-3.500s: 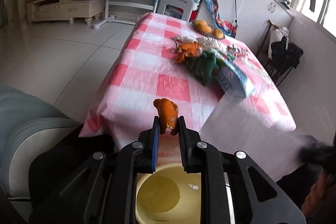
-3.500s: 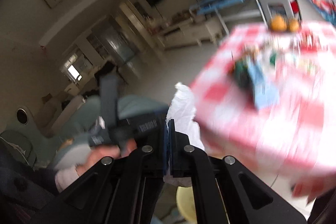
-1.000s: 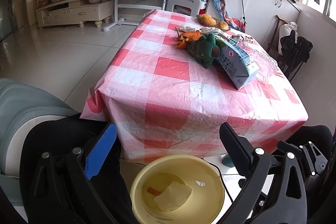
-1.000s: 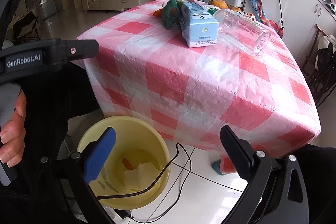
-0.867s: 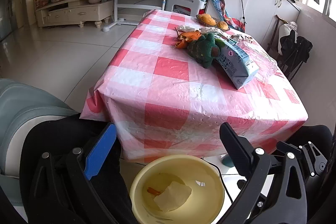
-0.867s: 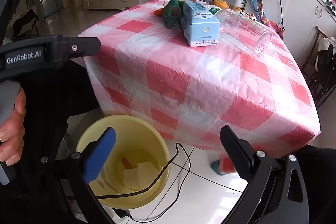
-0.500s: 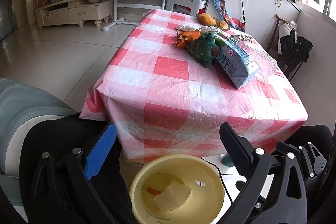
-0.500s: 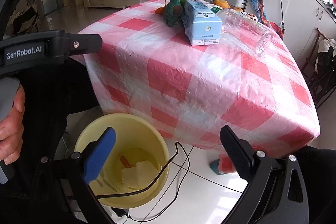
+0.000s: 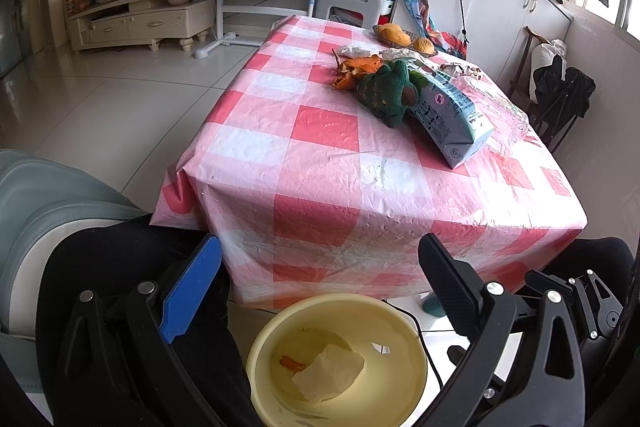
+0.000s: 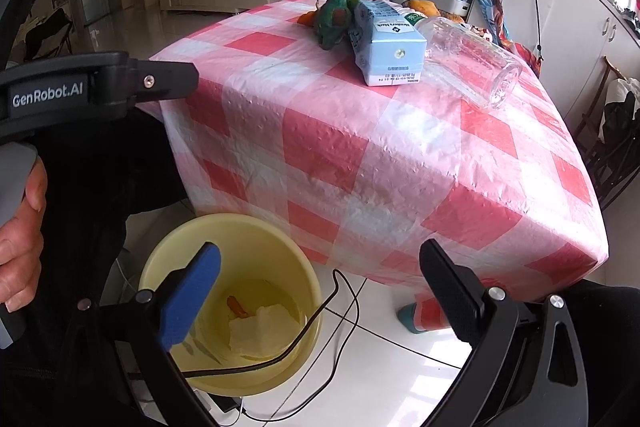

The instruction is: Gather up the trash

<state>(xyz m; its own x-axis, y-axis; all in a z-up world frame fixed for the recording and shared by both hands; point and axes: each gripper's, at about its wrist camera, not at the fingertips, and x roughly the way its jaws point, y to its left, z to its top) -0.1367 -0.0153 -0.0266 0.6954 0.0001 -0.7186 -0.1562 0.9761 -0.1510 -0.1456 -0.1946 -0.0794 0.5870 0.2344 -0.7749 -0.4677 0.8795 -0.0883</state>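
I find my left gripper [image 9: 318, 283] and right gripper [image 10: 318, 285] both spread wide, empty, above the yellow bin [image 9: 256, 355]. Inside it: tissue [image 9: 330, 371], orange peel [image 9: 292, 361]. Beyond the bin, on the checked table [image 9: 320, 131]: milk carton [image 9: 448, 115], green toy [image 9: 386, 93], more peels [image 9: 358, 65].

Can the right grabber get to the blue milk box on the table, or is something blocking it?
Probably yes. The right gripper is open and empty, and bare tablecloth lies before the milk carton.
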